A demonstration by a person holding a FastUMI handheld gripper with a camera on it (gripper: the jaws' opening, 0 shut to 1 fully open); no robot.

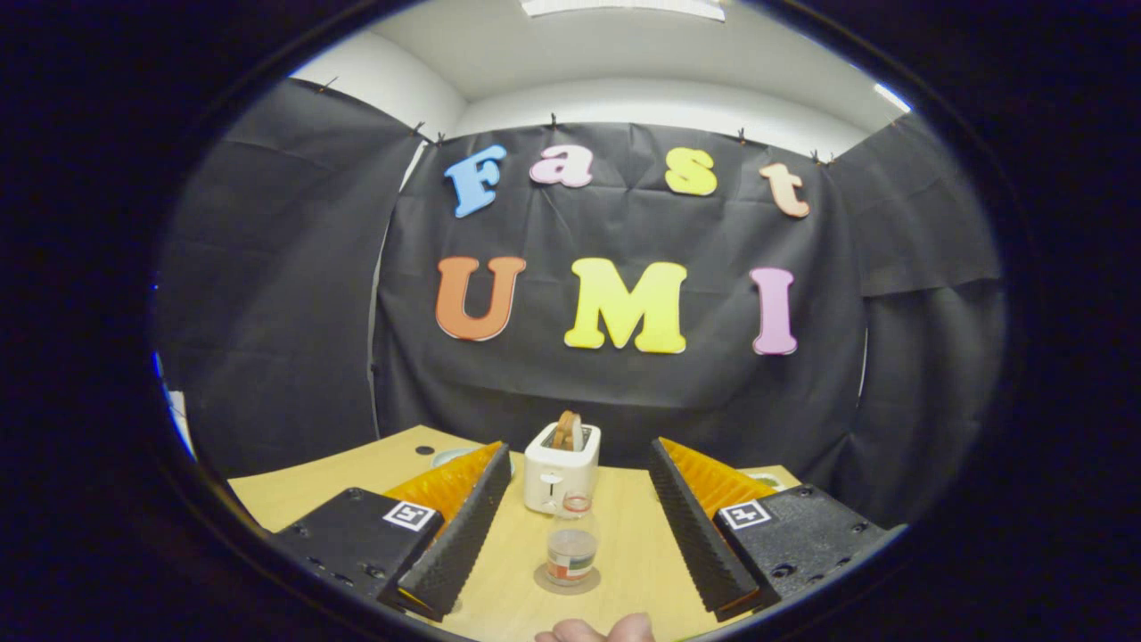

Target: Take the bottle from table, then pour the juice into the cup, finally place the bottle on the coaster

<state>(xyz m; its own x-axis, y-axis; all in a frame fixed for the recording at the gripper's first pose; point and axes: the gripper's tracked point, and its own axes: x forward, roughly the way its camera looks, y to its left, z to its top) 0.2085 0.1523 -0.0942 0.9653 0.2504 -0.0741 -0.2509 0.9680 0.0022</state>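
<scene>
A small clear bottle (571, 542) with a little juice in the bottom and a label band stands upright on a round coaster (545, 584) on the wooden table (624, 553). It is between my two fingers, about midway along them, with a gap on each side. My gripper (578, 450) is open and nothing touches its pads. A pale rim, perhaps the cup (444, 456), peeks out behind the left finger; most of it is hidden.
A white toaster (562, 468) with a slice of bread in its slot stands just beyond the bottle, between the fingertips. Another pale round object (768, 481) shows behind the right finger. Part of a hand (599, 631) lies at the table's near edge.
</scene>
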